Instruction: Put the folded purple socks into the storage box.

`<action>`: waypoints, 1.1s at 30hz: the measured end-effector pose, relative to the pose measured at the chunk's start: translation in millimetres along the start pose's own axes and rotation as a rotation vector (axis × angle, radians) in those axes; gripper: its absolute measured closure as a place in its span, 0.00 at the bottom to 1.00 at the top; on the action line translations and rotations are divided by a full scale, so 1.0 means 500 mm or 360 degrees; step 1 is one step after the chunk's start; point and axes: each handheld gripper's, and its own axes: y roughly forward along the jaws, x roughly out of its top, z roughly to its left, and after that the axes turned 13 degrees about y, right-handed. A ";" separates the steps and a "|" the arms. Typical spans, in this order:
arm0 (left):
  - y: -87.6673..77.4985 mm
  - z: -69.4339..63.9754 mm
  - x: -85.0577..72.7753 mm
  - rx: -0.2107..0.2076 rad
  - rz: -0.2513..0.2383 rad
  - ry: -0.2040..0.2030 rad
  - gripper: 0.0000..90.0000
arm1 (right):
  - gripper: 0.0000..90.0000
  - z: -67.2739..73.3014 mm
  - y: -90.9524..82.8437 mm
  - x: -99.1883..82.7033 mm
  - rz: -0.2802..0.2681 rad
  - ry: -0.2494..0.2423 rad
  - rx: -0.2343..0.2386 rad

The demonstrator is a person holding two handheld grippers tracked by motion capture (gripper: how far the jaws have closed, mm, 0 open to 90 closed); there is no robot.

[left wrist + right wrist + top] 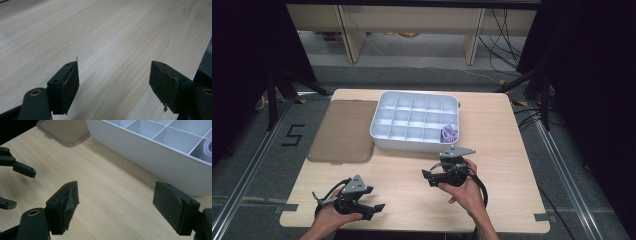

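Observation:
A white box (414, 120) divided into several compartments stands at the back middle of the wooden table (507, 170). A crumpled purple piece (449, 133) lies in its near right compartment. My right gripper (428, 177) hovers just in front of the box, pointing left, open and empty. In the right gripper view its jaws (116, 195) stand wide over bare wood, with the box wall (155, 162) and the purple piece (208, 150) to the upper right. My left gripper (376, 210) rests low near the front left edge, open, with nothing between its jaws (113, 75).
A translucent grey-brown lid (343, 131) lies flat left of the box, hanging over the table's left side. The right gripper view shows that lid (62, 130) at the top and the left gripper (18, 187) at its left edge. Shelving legs and cables stand behind the table.

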 end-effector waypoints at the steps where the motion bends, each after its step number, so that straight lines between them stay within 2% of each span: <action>1: 0.000 0.000 0.000 0.0001 0.0000 -0.0001 0.26 | 0.24 -0.002 -0.001 -0.004 -0.0001 -0.0015 -0.0029; 5: 0.001 -0.002 0.000 0.0000 -0.0002 -0.0031 0.26 | 0.23 0.000 -0.001 -0.011 0.0012 0.0011 -0.0012; 8: 0.000 0.000 0.000 0.0002 -0.0003 0.0000 0.26 | 0.23 -0.002 -0.001 -0.017 -0.0017 -0.0016 -0.0020; 9: 0.001 -0.002 0.000 0.0001 -0.0001 -0.0031 0.26 | 0.22 0.001 -0.002 -0.023 -0.0005 0.0015 -0.0001; 11: 0.002 -0.004 0.000 -0.0006 -0.0015 -0.0042 0.26 | 0.22 0.000 -0.003 -0.025 -0.0001 0.0001 0.0000; 14: -0.001 0.001 0.000 -0.0013 0.0019 0.0037 0.26 | 0.22 0.001 -0.004 -0.034 -0.0012 -0.0011 -0.0019; 19: -0.001 0.001 0.000 -0.0008 0.0014 0.0030 0.25 | 0.22 -0.001 -0.001 -0.055 -0.0004 -0.0001 0.0022; 23: 0.001 -0.003 0.000 -0.0007 0.0003 0.0004 0.25 | 0.21 0.000 -0.005 -0.064 0.0008 0.0004 0.0008; 24: 0.001 -0.002 0.000 -0.0010 0.0015 0.0021 0.25 | 0.21 -0.001 -0.005 -0.067 -0.0001 -0.0012 0.0010; 25: 0.003 -0.005 0.001 -0.0002 -0.0010 -0.0009 0.25 | 0.21 0.000 -0.006 -0.070 -0.0012 -0.0001 0.0016; 27: 0.003 -0.006 0.000 -0.0003 -0.0008 -0.0023 0.25 | 0.20 0.000 -0.009 -0.077 -0.0011 0.0006 0.0018; 28: 0.003 -0.006 0.000 -0.0003 -0.0008 -0.0023 0.25 | 0.20 -0.001 -0.007 -0.079 -0.0003 0.0004 0.0054; 31: 0.003 -0.006 0.000 -0.0004 -0.0009 -0.0027 0.25 | 0.20 0.000 -0.006 -0.088 -0.0012 0.0005 0.0032; 33: 0.003 -0.006 0.000 -0.0002 -0.0002 -0.0013 0.25 | 0.20 0.001 -0.007 -0.093 0.0016 0.0005 0.0052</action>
